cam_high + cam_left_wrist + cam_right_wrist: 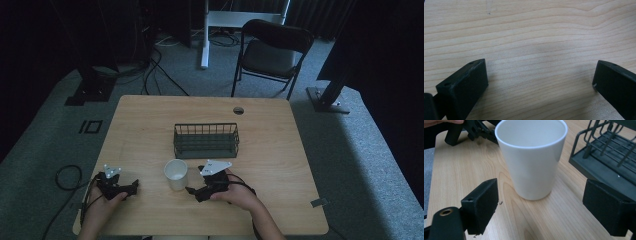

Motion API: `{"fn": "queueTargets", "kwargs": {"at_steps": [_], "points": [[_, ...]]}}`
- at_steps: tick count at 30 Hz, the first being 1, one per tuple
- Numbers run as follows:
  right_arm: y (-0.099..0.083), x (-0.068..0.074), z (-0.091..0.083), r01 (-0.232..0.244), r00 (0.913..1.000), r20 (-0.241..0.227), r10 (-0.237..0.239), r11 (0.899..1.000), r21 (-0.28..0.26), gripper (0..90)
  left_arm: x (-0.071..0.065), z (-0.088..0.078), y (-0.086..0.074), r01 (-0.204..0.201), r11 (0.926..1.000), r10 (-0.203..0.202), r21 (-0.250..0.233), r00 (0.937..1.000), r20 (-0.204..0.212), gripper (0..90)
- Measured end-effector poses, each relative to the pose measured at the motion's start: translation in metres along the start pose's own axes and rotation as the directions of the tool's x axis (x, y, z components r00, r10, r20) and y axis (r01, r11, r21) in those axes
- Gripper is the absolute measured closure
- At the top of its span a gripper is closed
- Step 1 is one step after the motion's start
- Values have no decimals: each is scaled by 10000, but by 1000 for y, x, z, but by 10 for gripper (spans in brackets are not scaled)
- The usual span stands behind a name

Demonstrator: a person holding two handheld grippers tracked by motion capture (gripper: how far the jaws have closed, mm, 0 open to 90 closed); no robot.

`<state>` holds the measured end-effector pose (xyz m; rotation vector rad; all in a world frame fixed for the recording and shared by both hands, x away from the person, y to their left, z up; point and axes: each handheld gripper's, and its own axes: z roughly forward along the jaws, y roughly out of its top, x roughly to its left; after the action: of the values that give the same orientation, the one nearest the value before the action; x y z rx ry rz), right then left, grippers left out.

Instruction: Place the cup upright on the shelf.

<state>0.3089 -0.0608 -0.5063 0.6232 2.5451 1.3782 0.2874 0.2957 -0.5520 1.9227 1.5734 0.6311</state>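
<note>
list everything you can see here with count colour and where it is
cup: 1, white, upright on the table near its front edge, between the two grippers
wire basket: 1, dark grey, middle of the table, behind the cup
table: 1, light wood, with a round cable hole near its far edge
folding chair: 1, black, on the carpet beyond the table
white stand: 1, on the floor left of the chair
cables: several, black, on the floor behind the table
left gripper: 1, black, jaws open over bare wood
right gripper: 1, black, jaws open, facing the cup
hands: 2, one holding each gripper
</note>
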Motion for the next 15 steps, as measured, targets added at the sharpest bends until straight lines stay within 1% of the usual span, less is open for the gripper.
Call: {"fn": "queueTargets", "kwargs": {"at_steps": [15], "points": [[15,5,17,162,9998,-149,-165,9996,-219,129,0,0,0,-24,10000,24,17,10000,-4,3]]}}
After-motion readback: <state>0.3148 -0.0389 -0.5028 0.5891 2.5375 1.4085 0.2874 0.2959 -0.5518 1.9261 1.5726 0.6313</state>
